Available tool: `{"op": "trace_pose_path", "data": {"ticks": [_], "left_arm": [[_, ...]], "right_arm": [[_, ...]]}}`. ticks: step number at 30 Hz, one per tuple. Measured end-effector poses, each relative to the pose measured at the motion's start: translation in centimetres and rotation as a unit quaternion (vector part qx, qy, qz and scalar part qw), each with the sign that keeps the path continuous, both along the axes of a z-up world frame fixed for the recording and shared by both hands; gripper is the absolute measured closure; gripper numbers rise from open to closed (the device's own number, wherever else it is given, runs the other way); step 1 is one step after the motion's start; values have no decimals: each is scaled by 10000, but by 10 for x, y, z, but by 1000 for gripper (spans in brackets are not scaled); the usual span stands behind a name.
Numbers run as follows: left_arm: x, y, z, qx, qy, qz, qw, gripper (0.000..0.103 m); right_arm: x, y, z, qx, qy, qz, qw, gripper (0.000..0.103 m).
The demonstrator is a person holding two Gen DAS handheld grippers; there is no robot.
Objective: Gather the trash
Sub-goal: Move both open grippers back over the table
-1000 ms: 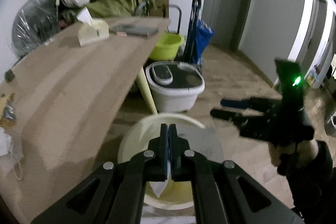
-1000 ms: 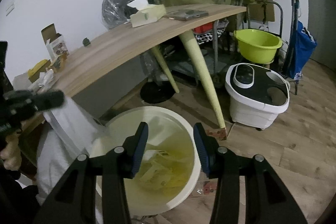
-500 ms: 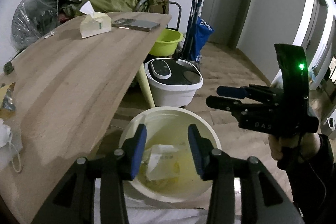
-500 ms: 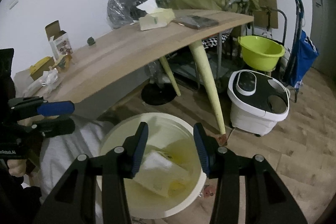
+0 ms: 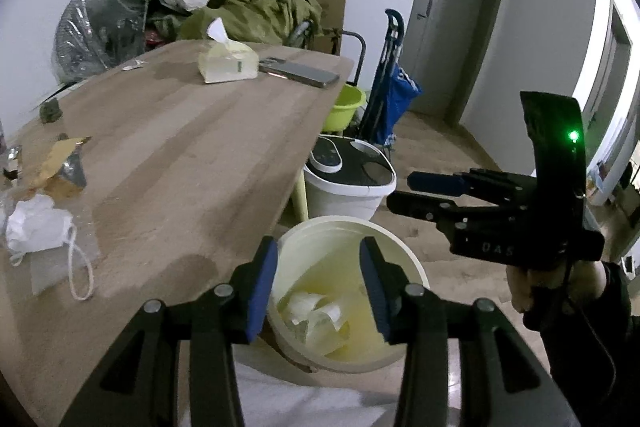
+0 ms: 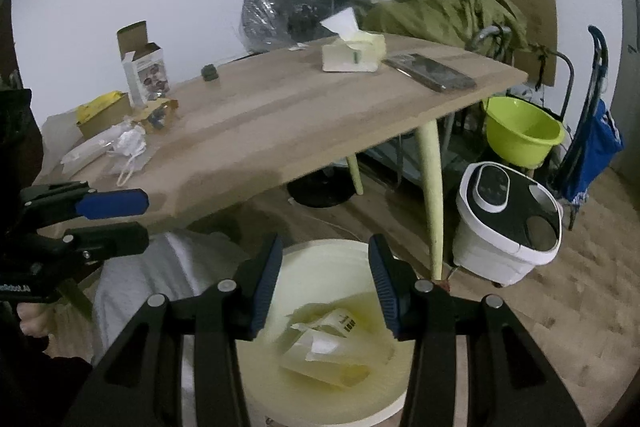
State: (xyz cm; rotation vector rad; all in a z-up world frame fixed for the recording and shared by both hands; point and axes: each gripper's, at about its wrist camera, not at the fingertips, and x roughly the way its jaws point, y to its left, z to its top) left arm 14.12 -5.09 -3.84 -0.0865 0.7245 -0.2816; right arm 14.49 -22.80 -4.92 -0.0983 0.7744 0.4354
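Observation:
A cream round bin [image 5: 414, 267] stands on the floor by the wooden table [image 5: 180, 163]; it shows in the right wrist view too [image 6: 320, 403]. Crumpled wrappers [image 5: 316, 311] lie inside it, also seen in the right wrist view [image 6: 324, 339]. My left gripper [image 5: 318, 287] is open and empty above the bin. My right gripper [image 6: 326, 287] is open and empty above the bin, and shows in the left wrist view [image 5: 424, 193]. A crumpled white mask [image 5: 38, 227] and a torn foil wrapper [image 5: 64, 163] lie on the table's left end.
A tissue box [image 5: 228, 63] and a phone [image 5: 300, 71] lie at the table's far end. A white foot bath [image 5: 352, 183], a green basin [image 6: 520, 131] and a blue trolley [image 5: 394, 95] stand on the floor beyond. A small open box [image 6: 146, 71] stands on the table.
My left gripper was shut on a wrapper over the bin, then opened; the wrapper now lies in the bin. Both views have since lifted and the table's left end has come into sight.

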Motion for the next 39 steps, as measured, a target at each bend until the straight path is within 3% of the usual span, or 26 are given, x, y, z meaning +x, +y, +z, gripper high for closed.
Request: {"op": "trace_pose_path", "data": {"ticks": [7, 11, 18, 39], "left_arm": [[-16, 25, 8, -92, -168, 276, 9994, 60], [-24, 41, 12, -116, -245, 466, 9985, 60], [-42, 66, 21, -145, -381, 830, 9957, 59], [-87, 146, 27, -141, -504, 2131, 9756, 56]], "right_arm": [[-2, 26, 12, -74, -97, 279, 9995, 61], [-4, 41, 18, -74, -174, 454, 9988, 51], [-1, 69, 24, -78, -257, 783, 9966, 51], [20, 157, 21, 33, -229, 1729, 9847, 51]]}}
